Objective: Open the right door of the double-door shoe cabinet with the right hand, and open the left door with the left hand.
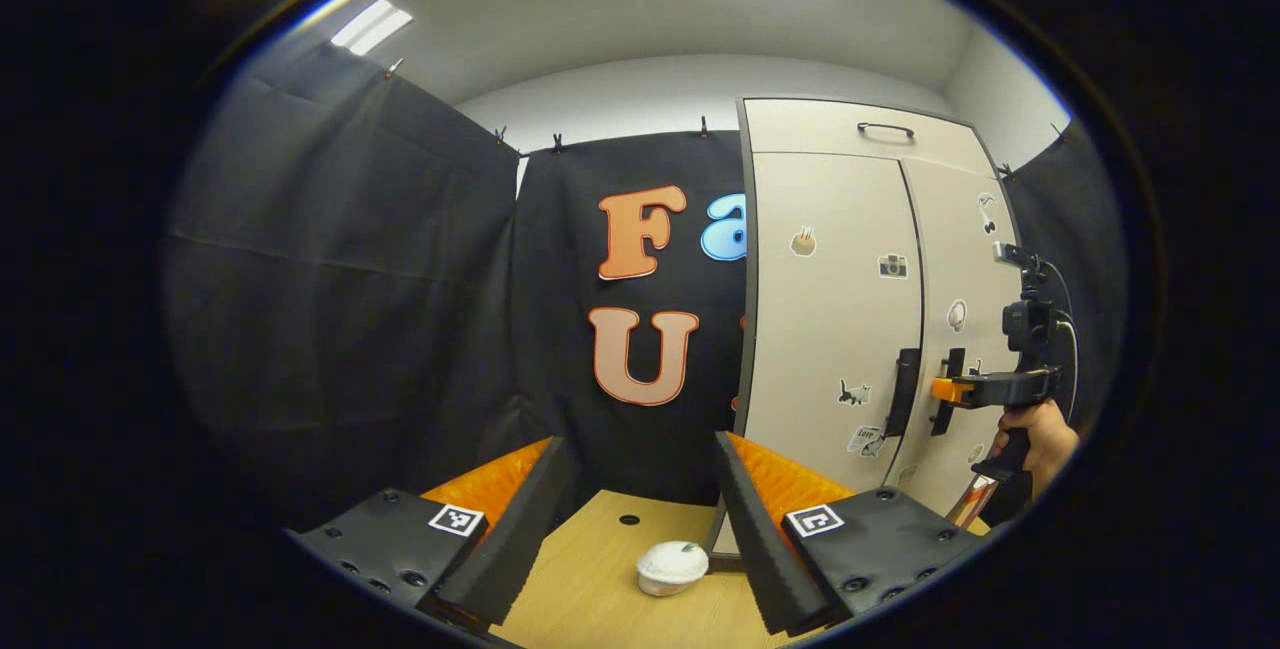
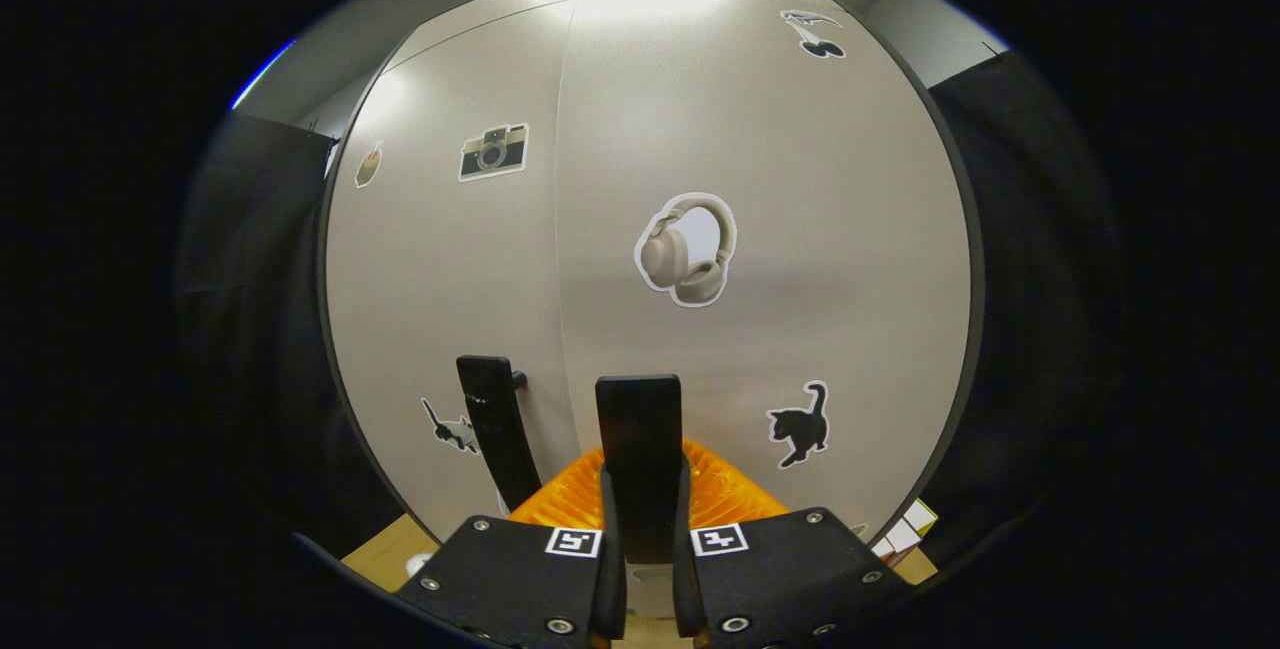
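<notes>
I see the shoe cabinet (image 1: 840,329) standing upright on the wooden table, beige, with its 2 doors closed. The left door (image 1: 835,309) and right door (image 2: 760,259) each carry 1 black vertical handle beside the centre seam, plus stickers.

- I find no legible text on the shoe cabinet (image 2: 800,259); its stickers are pictures only.
- My grippers carry square coded markers (image 2: 573,541), no readable characters.
</notes>
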Action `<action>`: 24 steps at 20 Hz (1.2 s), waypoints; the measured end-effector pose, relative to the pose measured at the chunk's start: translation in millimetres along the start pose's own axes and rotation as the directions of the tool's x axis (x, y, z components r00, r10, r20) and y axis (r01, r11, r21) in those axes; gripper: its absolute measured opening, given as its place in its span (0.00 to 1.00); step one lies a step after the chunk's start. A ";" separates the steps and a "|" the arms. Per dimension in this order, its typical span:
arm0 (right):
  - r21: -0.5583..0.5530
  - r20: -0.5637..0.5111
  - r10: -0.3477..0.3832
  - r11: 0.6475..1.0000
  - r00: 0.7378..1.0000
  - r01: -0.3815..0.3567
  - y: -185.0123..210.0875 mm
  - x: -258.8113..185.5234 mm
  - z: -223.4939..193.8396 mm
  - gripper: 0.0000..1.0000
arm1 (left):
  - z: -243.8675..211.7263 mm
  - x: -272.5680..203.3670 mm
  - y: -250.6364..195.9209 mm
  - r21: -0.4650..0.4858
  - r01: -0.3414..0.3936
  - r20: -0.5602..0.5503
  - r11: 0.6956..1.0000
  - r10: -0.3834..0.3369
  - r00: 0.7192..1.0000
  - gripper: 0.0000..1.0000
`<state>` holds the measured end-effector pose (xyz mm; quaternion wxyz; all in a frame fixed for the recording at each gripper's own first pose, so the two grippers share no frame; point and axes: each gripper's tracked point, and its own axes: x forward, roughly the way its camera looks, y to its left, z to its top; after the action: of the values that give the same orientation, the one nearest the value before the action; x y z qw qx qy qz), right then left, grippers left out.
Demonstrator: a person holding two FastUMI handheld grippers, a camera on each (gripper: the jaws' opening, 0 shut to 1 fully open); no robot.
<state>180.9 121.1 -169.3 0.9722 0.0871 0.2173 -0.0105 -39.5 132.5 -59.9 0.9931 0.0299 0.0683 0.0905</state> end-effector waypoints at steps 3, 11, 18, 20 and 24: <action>0.011 -0.012 0.052 0.999 0.999 -0.052 -5.2 -28.9 -1.8 0.18 | -1.7 4.5 -18.6 0.007 0.037 -0.014 0.999 -0.037 0.999 0.94; 0.026 -0.035 0.107 0.994 0.994 -0.106 -45.7 -110.8 -3.4 0.18 | -8.1 24.9 -96.0 0.003 0.182 -0.021 0.983 -0.182 0.983 0.94; 0.013 -0.016 0.062 0.998 0.998 -0.062 -104.5 -160.5 1.2 0.15 | -15.2 38.2 -159.3 -0.012 0.269 -0.042 0.963 -0.269 0.962 0.94; -0.008 -0.008 0.040 0.999 0.999 -0.040 -120.4 -169.8 1.9 0.14 | -15.5 42.4 -175.9 -0.024 0.291 -0.044 0.957 -0.291 0.956 0.94; -0.003 0.012 0.034 0.999 0.999 -0.034 -140.0 -180.0 4.9 0.12 | -14.7 52.9 -205.5 -0.014 0.321 -0.046 0.947 -0.321 0.946 0.98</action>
<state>11.9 -20.7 -111.7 0.9736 0.0894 0.2097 0.0056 46.0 -58.9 -96.0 0.9927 0.0130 0.0958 -0.0714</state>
